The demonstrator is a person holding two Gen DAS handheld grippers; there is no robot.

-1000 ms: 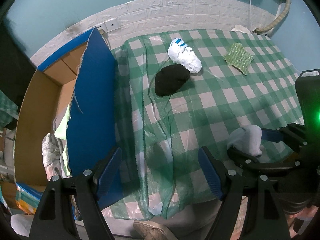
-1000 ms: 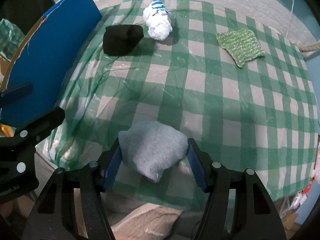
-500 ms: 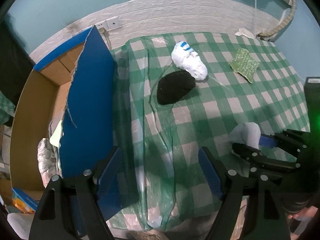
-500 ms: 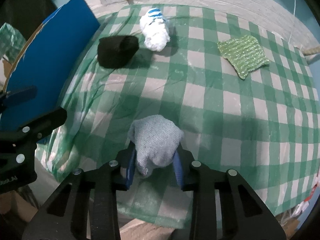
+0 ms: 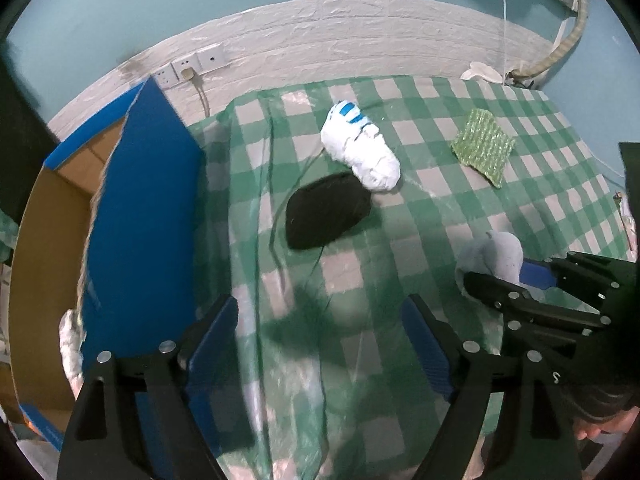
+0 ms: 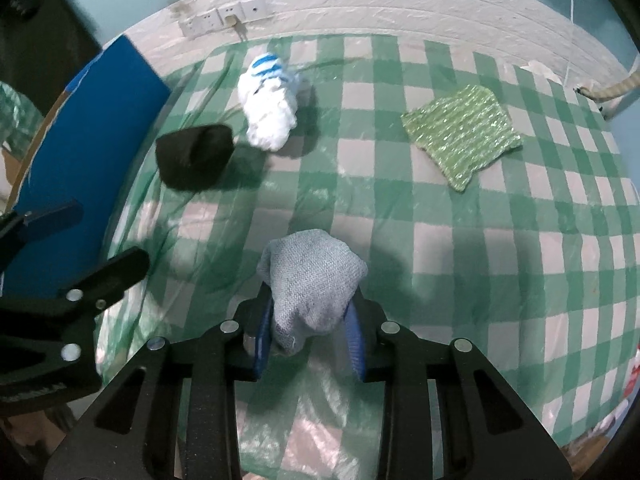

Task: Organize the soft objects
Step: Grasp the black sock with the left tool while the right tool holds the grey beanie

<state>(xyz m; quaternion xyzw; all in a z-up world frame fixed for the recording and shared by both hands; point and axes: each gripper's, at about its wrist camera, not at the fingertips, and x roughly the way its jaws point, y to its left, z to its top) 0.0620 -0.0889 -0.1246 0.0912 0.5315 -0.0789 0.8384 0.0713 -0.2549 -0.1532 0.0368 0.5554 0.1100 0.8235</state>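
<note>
My right gripper (image 6: pixel 310 334) is shut on a grey-blue sock bundle (image 6: pixel 312 280) and holds it above the near part of the green checked table (image 6: pixel 520 248); the bundle also shows in the left wrist view (image 5: pixel 494 256). My left gripper (image 5: pixel 320 340) is open and empty over the table's near left edge. A black bundle (image 6: pixel 192 156) (image 5: pixel 326 216), a white bundle with blue stripes (image 6: pixel 268 108) (image 5: pixel 360 146) and a green knitted cloth (image 6: pixel 460 128) (image 5: pixel 482 146) lie on the far half of the table.
An open cardboard box (image 5: pixel 36 240) with a blue flap (image 5: pixel 136 208) stands left of the table, with pale soft things inside (image 5: pixel 70 344). A white-panelled wall with sockets (image 6: pixel 224 18) runs behind the table.
My right gripper has closed on the grey-blue bundle, squeezed it narrow and lifted it off the table. Both grippers have risen and drawn back a little.
</note>
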